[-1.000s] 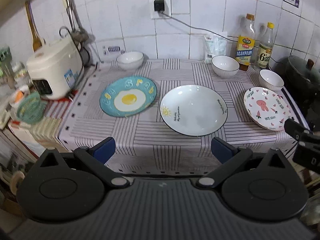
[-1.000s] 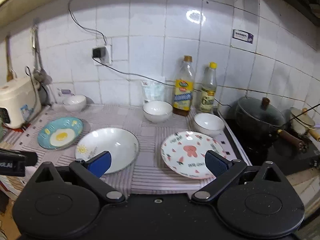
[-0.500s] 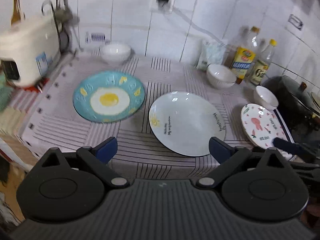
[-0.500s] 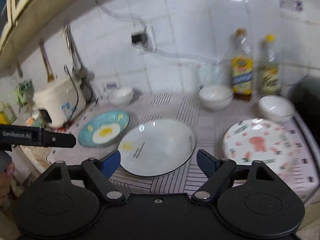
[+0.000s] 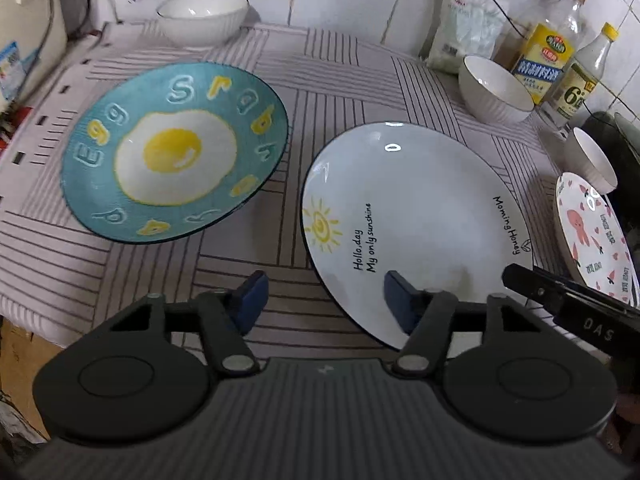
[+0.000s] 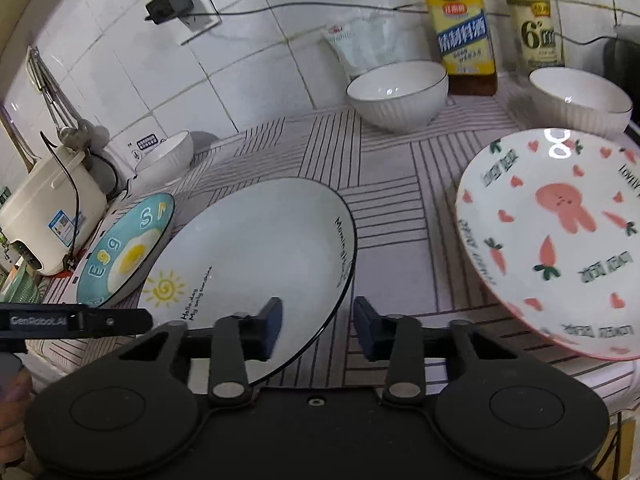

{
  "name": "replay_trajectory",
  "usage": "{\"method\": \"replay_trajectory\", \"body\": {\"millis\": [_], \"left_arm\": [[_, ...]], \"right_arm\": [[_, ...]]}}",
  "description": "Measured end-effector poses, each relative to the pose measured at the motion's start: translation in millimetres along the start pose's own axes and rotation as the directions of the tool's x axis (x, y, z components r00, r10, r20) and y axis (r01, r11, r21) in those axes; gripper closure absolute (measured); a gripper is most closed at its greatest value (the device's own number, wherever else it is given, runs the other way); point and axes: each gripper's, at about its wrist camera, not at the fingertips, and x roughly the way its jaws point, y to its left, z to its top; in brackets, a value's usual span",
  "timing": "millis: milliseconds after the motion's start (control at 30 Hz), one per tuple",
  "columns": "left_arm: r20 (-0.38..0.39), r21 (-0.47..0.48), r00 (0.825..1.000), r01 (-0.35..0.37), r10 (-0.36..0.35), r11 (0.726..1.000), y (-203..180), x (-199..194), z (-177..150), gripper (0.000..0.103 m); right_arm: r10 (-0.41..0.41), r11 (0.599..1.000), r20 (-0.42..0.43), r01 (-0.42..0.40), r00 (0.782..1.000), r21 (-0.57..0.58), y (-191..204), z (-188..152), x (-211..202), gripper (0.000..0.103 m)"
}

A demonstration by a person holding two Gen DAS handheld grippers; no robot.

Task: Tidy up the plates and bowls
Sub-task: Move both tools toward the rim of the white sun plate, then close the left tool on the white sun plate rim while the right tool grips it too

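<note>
Three plates lie on the striped cloth: a teal egg plate (image 5: 174,152) on the left, a white sun plate (image 5: 416,216) in the middle and a pink rabbit plate (image 6: 560,236) on the right. Three white bowls stand behind them: one at the back left (image 5: 202,16), one in the middle (image 6: 396,94) and one at the right (image 6: 580,98). My left gripper (image 5: 322,300) is open above the front-left rim of the sun plate. My right gripper (image 6: 318,324) is open above its front-right rim (image 6: 336,304). Neither holds anything.
A rice cooker (image 6: 48,216) stands at the left edge. Two bottles (image 6: 464,28) and a white bag (image 6: 360,44) line the tiled back wall. A dark pot (image 5: 608,128) sits at the far right. The counter's front edge is close below both grippers.
Both grippers have moved down and forward toward the white sun plate. Their jaws have narrowed but stay open. The plates and bowls have not moved.
</note>
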Motion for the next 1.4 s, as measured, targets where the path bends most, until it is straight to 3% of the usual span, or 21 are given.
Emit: {"method": "replay_trajectory", "body": {"millis": [133, 167, 200, 267, 633, 900, 1233, 1400], "left_arm": [[-0.027, 0.016, 0.999, 0.034, -0.033, 0.999, 1.0, 7.9, 4.0, 0.061], [-0.033, 0.021, 0.999, 0.039, -0.039, 0.999, 0.9, 10.2, 4.5, 0.071], [-0.04, 0.023, 0.998, 0.043, -0.042, 0.999, 1.1, 12.3, 4.7, 0.08], [-0.058, 0.017, 0.997, 0.052, -0.051, 0.998, 2.4, 17.2, 4.2, 0.086], [-0.05, -0.014, 0.997, 0.064, -0.064, 0.998, 4.3, 22.8, 3.6, 0.085], [-0.056, 0.014, 0.998, 0.043, -0.042, 0.999, -2.2, 21.7, 11.0, 0.083], [-0.025, 0.017, 0.999, 0.026, -0.026, 1.0, -8.9, 34.3, 53.7, 0.082], [-0.032, 0.018, 0.999, 0.028, -0.027, 0.999, -7.7, 50.2, 78.7, 0.082]], "right_arm": [[-0.02, 1.0, 0.001, 0.02, 1.0, 0.019, -2.7, -0.8, 6.9, 0.082], [-0.026, 0.999, -0.002, 0.026, 1.0, 0.034, -5.9, -0.9, 8.4, 0.085], [-0.016, 0.999, -0.003, 0.016, 1.0, 0.051, -8.5, -1.8, 8.8, 0.085], [-0.008, 0.998, -0.001, 0.008, 1.0, 0.065, -10.6, -1.5, 9.2, 0.085], [0.046, 0.998, -0.019, -0.045, 0.999, 0.039, -15.1, -0.5, 19.9, 0.083], [0.086, 0.996, -0.02, -0.086, 0.996, -0.033, -15.8, 8.4, 16.4, 0.081], [0.119, 0.991, 0.006, -0.119, 0.993, -0.055, -22.7, 49.5, 39.6, 0.081], [0.105, 0.995, 0.018, -0.104, 0.994, -0.005, -24.7, 65.3, 55.7, 0.08]]}}
